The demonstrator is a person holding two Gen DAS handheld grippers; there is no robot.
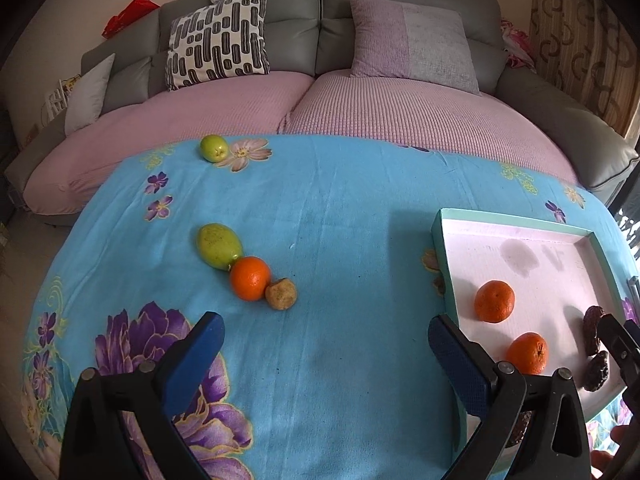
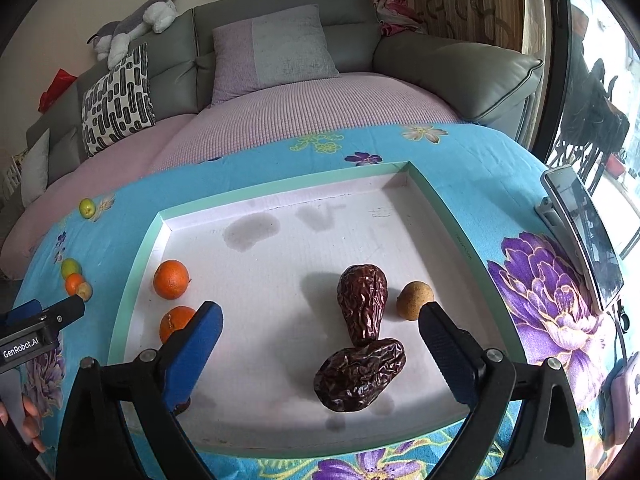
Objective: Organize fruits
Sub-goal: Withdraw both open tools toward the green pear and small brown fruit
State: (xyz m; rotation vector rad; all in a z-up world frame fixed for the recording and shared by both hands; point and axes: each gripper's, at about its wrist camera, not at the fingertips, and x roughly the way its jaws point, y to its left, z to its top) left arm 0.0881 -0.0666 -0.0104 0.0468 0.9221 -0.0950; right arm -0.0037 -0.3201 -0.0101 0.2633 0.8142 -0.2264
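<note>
Fruit split between tray and cloth

Your right gripper (image 2: 320, 328) hung over the tray (image 2: 280, 184) with its jaws spread wide and nothing between the pads; two dates (image 2: 362, 304) lay touching just beneath it, a small brown fruit (image 2: 414, 300) at 2 o'clock of them, and two oranges (image 2: 171, 279) at 9 o'clock. Your left gripper (image 1: 326, 340) was likewise open and empty above the blue cloth (image 1: 340, 208). At its 11 o'clock an orange (image 1: 250, 278) touched a green fruit (image 1: 219, 246).
</note>
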